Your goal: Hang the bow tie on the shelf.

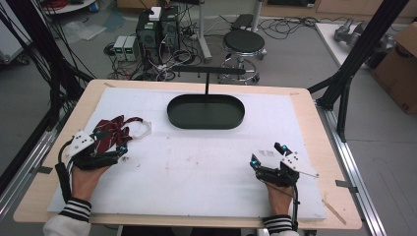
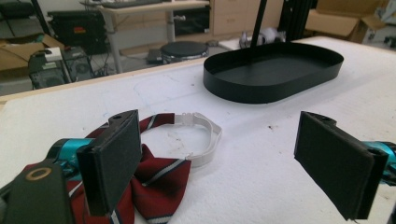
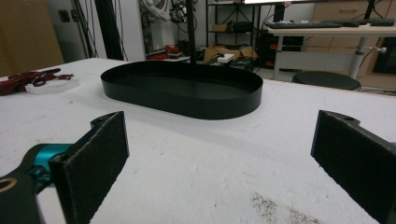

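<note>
A dark red striped bow tie [image 1: 112, 131] with a white neck strap [image 1: 142, 129] lies at the left of the white mat. My left gripper [image 1: 112, 141] is open right beside it. In the left gripper view the bow tie [image 2: 154, 179] lies by the left pad [image 2: 112, 158], partly behind it, and the strap [image 2: 205, 135] loops between the jaws. My right gripper [image 1: 268, 155] stands open at the front right over bare mat. A black oval tray [image 1: 205, 111] stands empty at the back middle, a thin black post [image 1: 207, 84] rising behind it.
The white mat [image 1: 196, 162] covers most of the wooden table [image 1: 314, 123]. Black frame struts [image 1: 361, 49] rise at the right, and cables hang at the left. A stool [image 1: 244, 42] and computer boxes stand on the floor beyond the table.
</note>
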A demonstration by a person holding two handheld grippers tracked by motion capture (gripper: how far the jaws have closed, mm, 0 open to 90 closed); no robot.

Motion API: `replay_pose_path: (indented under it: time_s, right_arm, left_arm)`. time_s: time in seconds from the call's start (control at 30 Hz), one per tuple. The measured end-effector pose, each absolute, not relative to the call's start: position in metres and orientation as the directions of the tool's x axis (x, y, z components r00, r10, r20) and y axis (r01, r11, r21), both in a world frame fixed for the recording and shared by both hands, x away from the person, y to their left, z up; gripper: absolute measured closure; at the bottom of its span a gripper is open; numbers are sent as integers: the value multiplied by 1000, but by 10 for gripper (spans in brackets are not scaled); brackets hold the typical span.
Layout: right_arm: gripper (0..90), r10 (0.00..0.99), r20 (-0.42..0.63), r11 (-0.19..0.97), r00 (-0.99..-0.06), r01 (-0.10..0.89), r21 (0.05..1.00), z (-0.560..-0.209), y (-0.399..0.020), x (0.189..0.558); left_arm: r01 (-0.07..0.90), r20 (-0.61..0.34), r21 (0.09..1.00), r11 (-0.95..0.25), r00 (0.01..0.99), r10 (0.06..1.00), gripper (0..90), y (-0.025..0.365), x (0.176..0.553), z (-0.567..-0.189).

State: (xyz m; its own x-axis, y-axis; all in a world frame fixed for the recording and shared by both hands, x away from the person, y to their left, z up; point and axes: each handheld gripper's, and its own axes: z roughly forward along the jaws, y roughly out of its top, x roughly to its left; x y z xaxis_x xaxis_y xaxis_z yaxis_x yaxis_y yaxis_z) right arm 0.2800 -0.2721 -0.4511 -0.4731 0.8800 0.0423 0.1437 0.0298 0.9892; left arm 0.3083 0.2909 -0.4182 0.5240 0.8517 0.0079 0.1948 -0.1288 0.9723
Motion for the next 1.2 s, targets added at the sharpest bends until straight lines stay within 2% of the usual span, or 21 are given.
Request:
replay_pose_path:
  time_s: [0.17,0.47,0.57,0.83,1.2]
  right_arm:
    - [31,880,44,28,-474,144,989,-451,-272,280]
    - [31,880,50,24,-472,148,989,-451,-272,280]
    - [31,880,48,25,-472,148,989,-451,-272,280]
    - [31,879,42,31,-475,145,989,-451,-272,280]
    - [31,879,50,23,-475,148,989,-451,-273,280]
  left_arm:
    - [267,25,941,-206,554,832,153,282,327,-403]
    - [340,71,881,-328,591,804,172,261,354,-390]
    - [384,92,833,-398,613,785,179,252,369,-386]
    - [470,97,740,-482,634,767,209,239,395,-382]
    - [565,66,627,-536,647,760,276,229,420,-383]
